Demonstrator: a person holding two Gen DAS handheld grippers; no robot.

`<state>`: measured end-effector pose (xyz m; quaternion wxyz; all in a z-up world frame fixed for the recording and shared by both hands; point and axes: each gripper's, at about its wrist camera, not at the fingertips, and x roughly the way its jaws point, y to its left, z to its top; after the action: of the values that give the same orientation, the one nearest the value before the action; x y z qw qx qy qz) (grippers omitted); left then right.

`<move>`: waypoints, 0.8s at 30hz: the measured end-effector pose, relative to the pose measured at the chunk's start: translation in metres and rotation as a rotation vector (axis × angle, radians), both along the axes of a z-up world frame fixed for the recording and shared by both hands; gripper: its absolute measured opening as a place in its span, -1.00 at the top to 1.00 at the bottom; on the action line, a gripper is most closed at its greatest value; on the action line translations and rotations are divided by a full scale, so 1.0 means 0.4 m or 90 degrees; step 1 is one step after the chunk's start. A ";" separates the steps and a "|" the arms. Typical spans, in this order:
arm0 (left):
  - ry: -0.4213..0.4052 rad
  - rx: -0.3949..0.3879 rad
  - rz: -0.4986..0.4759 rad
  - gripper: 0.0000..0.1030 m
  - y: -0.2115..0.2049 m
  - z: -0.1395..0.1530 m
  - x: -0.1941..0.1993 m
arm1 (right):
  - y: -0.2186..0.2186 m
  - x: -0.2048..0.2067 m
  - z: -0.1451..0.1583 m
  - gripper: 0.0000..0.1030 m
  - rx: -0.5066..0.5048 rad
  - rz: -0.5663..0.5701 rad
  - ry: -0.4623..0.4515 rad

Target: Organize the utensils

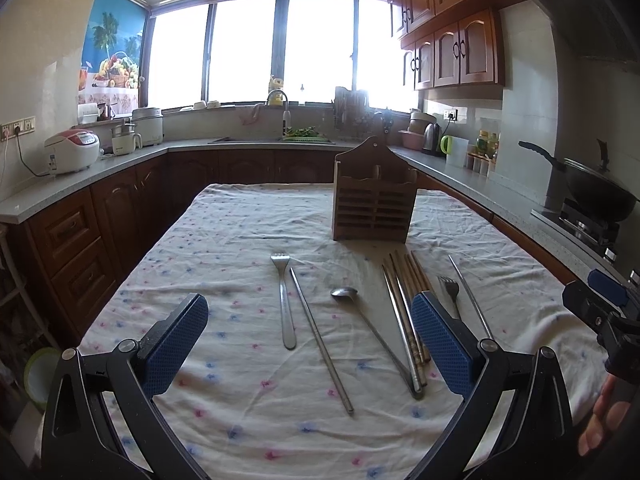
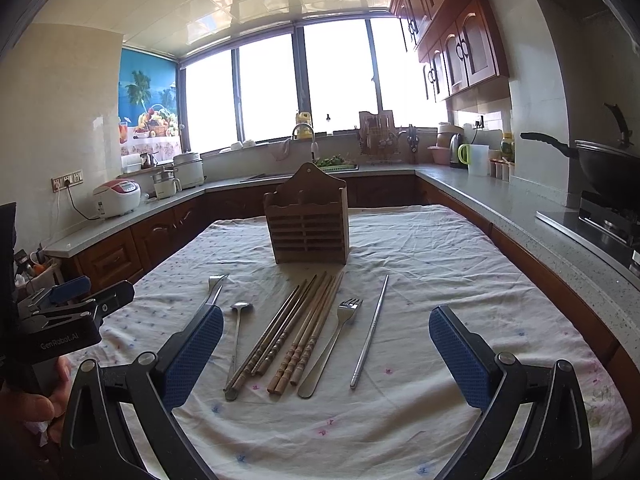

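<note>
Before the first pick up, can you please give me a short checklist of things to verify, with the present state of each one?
1. Left gripper open and holding nothing: ok.
2. Right gripper open and holding nothing: ok.
3. Wooden utensil holder standing upright on the tablecloth: ok.
4. Holder compartments free inside: cannot tell, its front wall hides them.
5. Spoon, wooden chopsticks, right fork and metal chopstick lie flat in front of the holder: ok.
6. Chopsticks separated for single picks: not ok, they are bunched.

We hold the left gripper [image 1: 310, 344] wide open, jaws apart at 9 and 3 o'clock, empty. Our right gripper [image 2: 326, 354] is likewise spread wide, holding nothing, level beside it at 3 o'clock.
</note>
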<state>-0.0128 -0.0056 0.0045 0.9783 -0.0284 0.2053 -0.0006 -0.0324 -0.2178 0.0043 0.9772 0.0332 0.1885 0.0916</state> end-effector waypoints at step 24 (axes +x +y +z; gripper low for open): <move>0.201 -0.132 -0.075 -0.88 0.009 -0.043 0.253 | -0.042 0.188 -0.007 -0.87 0.074 0.029 0.122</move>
<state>0.0882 -0.0021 -0.0128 0.9241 -0.1168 0.3562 -0.0745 0.0427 -0.2345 0.0015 0.9489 0.0942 0.2759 0.1209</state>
